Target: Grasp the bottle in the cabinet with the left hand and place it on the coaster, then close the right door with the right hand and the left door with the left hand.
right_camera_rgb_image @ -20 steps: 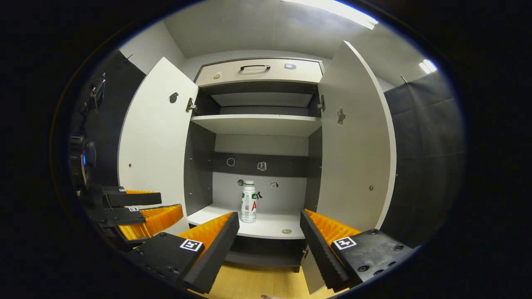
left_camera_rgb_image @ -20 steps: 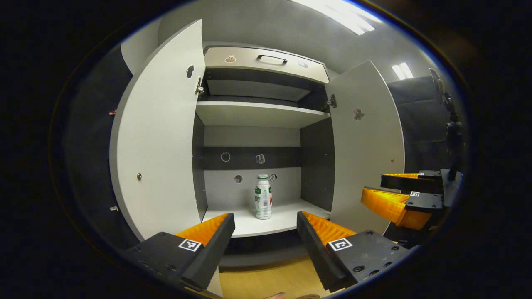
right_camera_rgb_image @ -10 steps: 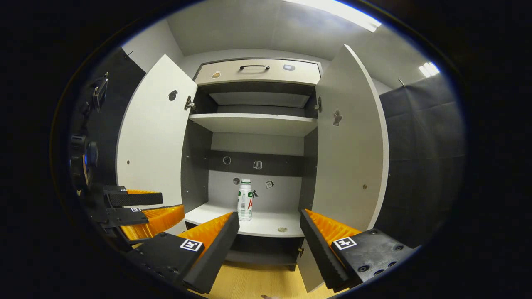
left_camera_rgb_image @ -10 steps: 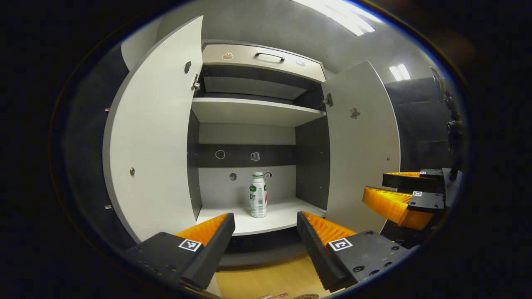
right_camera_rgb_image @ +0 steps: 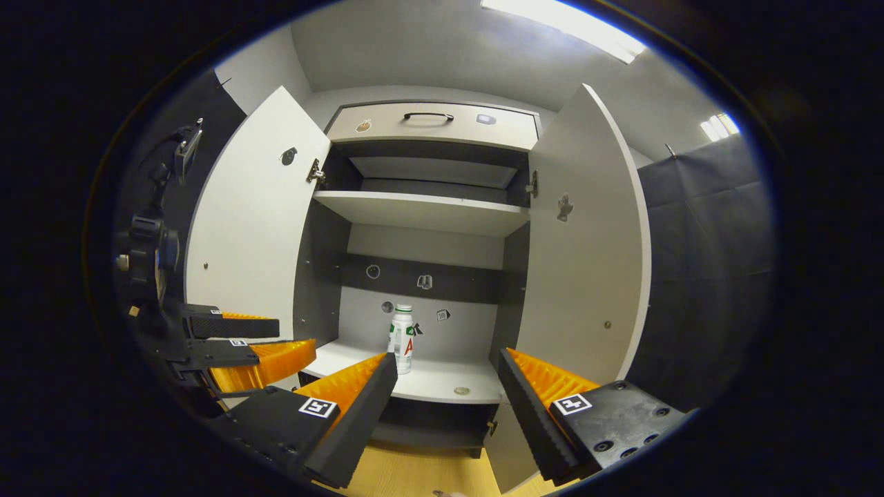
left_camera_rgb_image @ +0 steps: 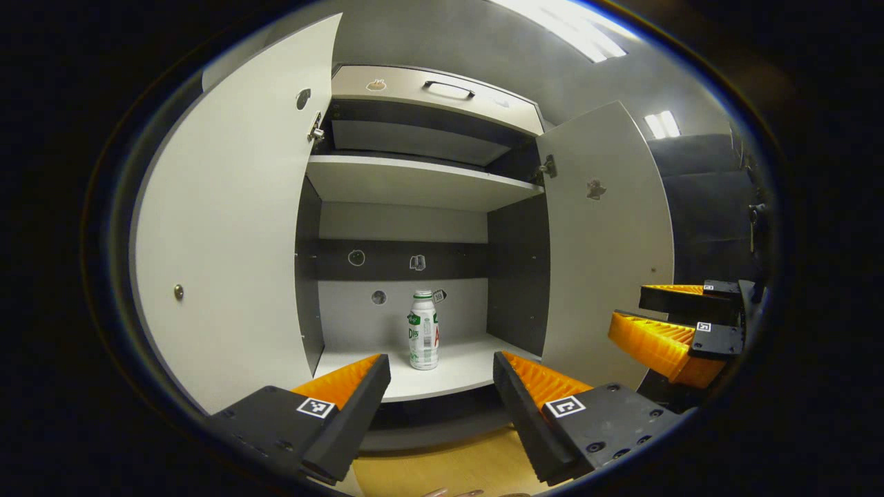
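Note:
A small white bottle [left_camera_rgb_image: 423, 330] with a green label stands upright on the cabinet's lower shelf [left_camera_rgb_image: 456, 369]; the right gripper view has the bottle [right_camera_rgb_image: 401, 339] too. Both cabinet doors hang wide: the left door [left_camera_rgb_image: 228, 228] and the right door [left_camera_rgb_image: 608, 241]. My left gripper [left_camera_rgb_image: 440, 369] is open in front of the shelf, short of the bottle, with nothing between its fingers. My right gripper [right_camera_rgb_image: 447, 373] is open and empty, farther back. The left gripper view catches the right gripper [left_camera_rgb_image: 673, 324] low at its right edge. The left gripper [right_camera_rgb_image: 242, 338] lies low on the left of the right gripper view.
An upper shelf [left_camera_rgb_image: 414, 181] spans the cabinet, and a drawer with a dark handle [left_camera_rgb_image: 449, 88] sits above it. A small round disc [right_camera_rgb_image: 461, 391] lies near the lower shelf's front edge. Wooden floor [left_camera_rgb_image: 442, 469] runs below the cabinet.
My left gripper has moved closer to the cabinet and leftward, so the left door looms larger. The right gripper has drifted slightly; the bottle and doors have not moved.

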Motion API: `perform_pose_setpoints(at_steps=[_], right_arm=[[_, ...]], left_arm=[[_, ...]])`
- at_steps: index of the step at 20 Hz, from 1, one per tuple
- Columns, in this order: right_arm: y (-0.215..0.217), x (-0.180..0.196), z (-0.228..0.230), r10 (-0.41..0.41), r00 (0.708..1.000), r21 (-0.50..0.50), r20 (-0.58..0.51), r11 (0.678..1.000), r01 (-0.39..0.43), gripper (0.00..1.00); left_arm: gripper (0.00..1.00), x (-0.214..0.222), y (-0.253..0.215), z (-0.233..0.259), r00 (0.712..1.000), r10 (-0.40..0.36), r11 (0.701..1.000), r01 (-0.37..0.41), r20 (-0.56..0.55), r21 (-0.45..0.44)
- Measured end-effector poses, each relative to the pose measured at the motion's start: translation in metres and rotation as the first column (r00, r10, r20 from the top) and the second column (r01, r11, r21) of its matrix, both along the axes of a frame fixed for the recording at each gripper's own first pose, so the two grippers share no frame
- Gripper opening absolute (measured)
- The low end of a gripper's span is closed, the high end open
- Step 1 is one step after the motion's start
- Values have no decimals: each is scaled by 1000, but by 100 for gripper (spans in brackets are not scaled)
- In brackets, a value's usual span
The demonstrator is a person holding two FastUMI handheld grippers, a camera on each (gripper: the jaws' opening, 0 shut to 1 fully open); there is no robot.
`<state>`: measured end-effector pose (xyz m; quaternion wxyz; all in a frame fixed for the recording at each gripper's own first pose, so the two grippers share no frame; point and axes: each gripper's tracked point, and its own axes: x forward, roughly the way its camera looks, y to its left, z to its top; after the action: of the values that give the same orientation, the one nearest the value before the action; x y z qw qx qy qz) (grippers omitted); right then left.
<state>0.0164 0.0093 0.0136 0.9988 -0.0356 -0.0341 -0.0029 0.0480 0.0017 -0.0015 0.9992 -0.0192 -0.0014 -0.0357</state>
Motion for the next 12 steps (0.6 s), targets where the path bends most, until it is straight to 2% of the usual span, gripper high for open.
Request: perform_pose_setpoints(at_steps=[8,12], right_arm=[[-14,78,-22,121,992,43,-21,992,-120,97],[-17,107,-41,157,986,19,-48,988,-156,98]], left_arm=[[95,80,13,-3,996,93,996,-93,-12,-16],[95,119,18,-14,993,115,993,-115,-32,-2]])
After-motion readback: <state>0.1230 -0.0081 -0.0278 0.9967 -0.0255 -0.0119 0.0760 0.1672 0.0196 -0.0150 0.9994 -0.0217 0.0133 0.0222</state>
